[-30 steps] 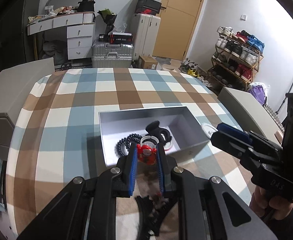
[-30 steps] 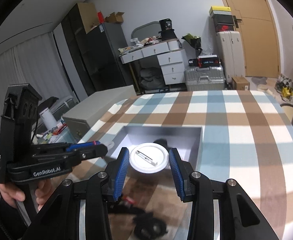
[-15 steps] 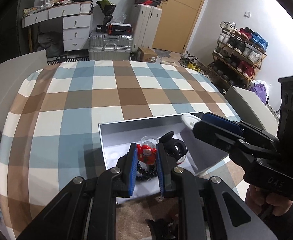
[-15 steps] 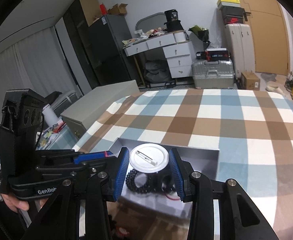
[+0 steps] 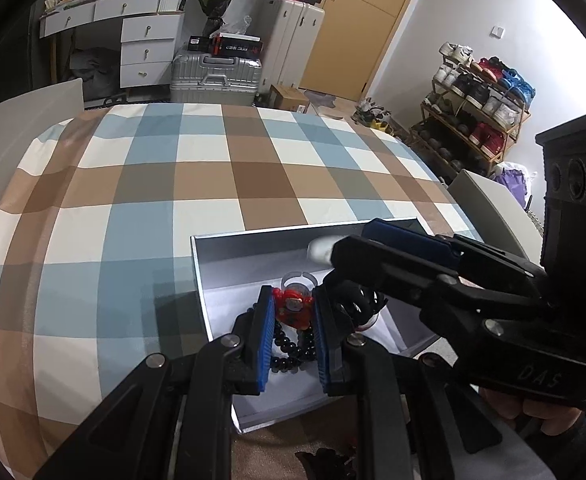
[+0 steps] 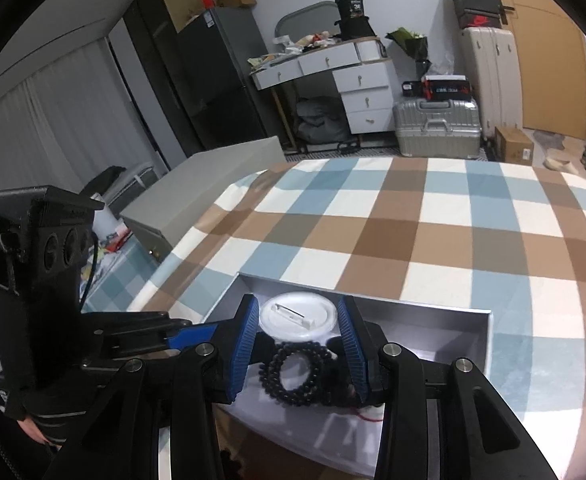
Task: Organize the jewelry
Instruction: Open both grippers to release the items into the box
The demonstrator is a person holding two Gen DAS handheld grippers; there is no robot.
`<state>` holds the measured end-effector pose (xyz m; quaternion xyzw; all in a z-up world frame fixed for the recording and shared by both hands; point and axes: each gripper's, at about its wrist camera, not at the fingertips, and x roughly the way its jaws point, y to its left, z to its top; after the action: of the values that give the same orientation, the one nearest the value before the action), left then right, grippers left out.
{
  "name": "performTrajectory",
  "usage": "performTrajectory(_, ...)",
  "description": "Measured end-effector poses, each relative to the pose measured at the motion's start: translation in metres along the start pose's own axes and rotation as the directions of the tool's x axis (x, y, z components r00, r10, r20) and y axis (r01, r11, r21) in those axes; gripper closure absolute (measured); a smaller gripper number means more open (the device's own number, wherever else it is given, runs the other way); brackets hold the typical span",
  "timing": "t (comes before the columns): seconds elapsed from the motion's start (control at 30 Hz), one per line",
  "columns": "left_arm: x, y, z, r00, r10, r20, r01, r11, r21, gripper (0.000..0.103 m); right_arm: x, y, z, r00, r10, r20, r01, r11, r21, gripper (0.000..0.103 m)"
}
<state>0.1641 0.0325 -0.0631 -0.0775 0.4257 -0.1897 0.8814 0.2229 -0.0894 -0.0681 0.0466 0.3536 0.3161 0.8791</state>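
My left gripper is shut on a small red figure ring, held over the open grey box. In the box lie a black bead bracelet and a black hair claw. My right gripper is shut on a round white pin badge, its pin side up, also above the grey box. Below it the black bead bracelet rests on the box floor. From the left wrist view the right gripper reaches in from the right, the white badge at its tip.
The box sits near the front edge of a table with a brown, blue and white checked cloth. A dark hair clip lies on the cloth in front of the box. Grey chair backs stand around the table.
Both grippers have moved forward over the box with their loads; the right one came in from the box's right side. The box contents now lie directly beneath the fingers.
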Motion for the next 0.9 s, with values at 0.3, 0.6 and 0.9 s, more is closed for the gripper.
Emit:
performTrajectory(0.3,-0.007,-0.003,0.001,0.999,-0.032,0.026,0.032,0.999,0.003,0.053,-0.024,-0.01,0.0,0.997,-0.027,0.069,0.024,0.998,0.051,0.061)
performTrajectory(0.6,-0.02,-0.007,-0.004,0.999,0.005,0.046,-0.004,1.0,-0.01,0.041,-0.06,-0.014,-0.01,0.991,-0.055,0.125,0.045,0.995,0.084,0.059)
performTrajectory(0.9,-0.051,-0.027,-0.012,0.983,0.042,0.181,-0.049,0.998,0.032,0.041,-0.096,-0.005,-0.027,0.982,-0.083,0.171,0.068,0.993,0.095,0.037)
